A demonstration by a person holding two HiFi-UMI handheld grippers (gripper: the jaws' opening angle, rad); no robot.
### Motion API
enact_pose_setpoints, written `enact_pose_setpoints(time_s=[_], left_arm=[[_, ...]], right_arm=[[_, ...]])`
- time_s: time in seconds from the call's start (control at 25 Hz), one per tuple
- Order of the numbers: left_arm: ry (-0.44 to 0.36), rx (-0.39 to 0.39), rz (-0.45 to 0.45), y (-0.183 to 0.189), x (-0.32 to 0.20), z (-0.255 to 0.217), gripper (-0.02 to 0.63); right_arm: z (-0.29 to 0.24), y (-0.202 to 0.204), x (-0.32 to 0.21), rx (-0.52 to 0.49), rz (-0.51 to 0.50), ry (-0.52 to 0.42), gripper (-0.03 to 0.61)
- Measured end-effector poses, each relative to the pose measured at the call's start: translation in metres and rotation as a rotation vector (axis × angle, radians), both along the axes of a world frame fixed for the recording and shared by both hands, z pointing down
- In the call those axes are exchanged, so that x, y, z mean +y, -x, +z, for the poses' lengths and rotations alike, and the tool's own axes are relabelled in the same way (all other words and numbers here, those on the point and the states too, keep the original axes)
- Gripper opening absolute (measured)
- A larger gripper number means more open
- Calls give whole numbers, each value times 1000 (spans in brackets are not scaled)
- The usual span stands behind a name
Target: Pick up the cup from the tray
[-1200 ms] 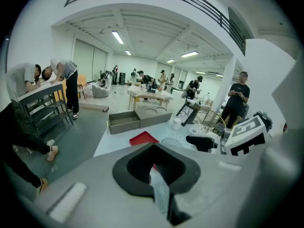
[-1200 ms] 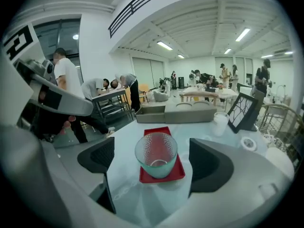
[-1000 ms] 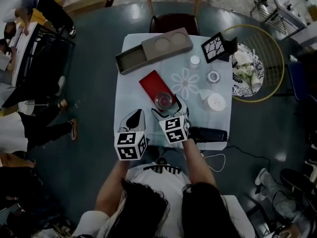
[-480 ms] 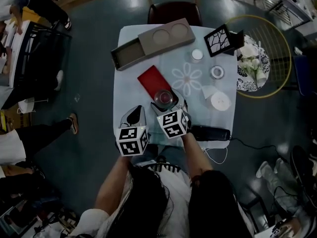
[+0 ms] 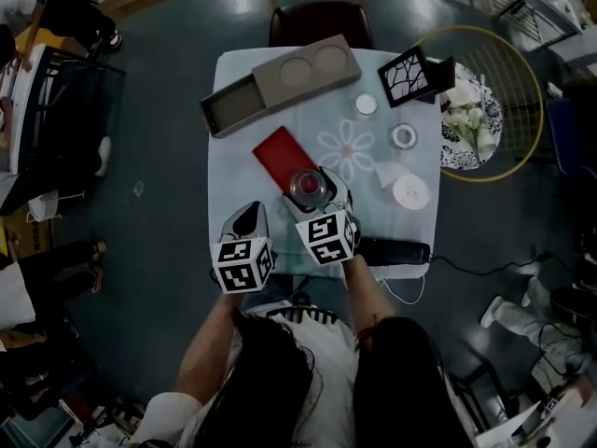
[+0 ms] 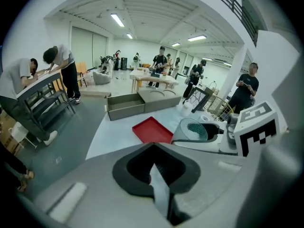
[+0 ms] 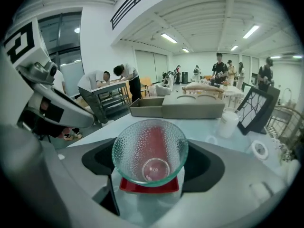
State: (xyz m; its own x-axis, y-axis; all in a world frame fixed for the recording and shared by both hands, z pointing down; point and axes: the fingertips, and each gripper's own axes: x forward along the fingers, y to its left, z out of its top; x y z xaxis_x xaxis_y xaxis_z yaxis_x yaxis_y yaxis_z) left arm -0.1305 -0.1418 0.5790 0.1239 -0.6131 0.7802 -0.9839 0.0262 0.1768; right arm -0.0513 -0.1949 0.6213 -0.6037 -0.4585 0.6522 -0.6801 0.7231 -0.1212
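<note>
A clear dimpled glass cup sits between the jaws of my right gripper, which is shut on it. In the head view the cup is at the near end of the red tray, and the right gripper is around it. The red tray shows under the cup's base; I cannot tell if the cup touches it. My left gripper is beside it to the left over the pale table, shut and empty. From the left gripper view, the tray and the cup lie ahead.
A grey-brown box with two round holes lies at the table's far side. A black patterned frame, a small white cup, a tape roll and a white lidded pot stand to the right. A black device lies at the front edge.
The right gripper stays shut on the cup by the tray's near end. The head view has shifted a little. The left gripper has hardly moved.
</note>
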Motion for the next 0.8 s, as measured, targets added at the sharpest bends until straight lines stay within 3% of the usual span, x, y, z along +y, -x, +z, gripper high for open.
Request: enact_pose_setpoints(time_s=[0.8], left_arm=[[-18,83,192,-62,-25,3,0]], right_arm=[[-15,-87,-45,-3,292,-21,421]])
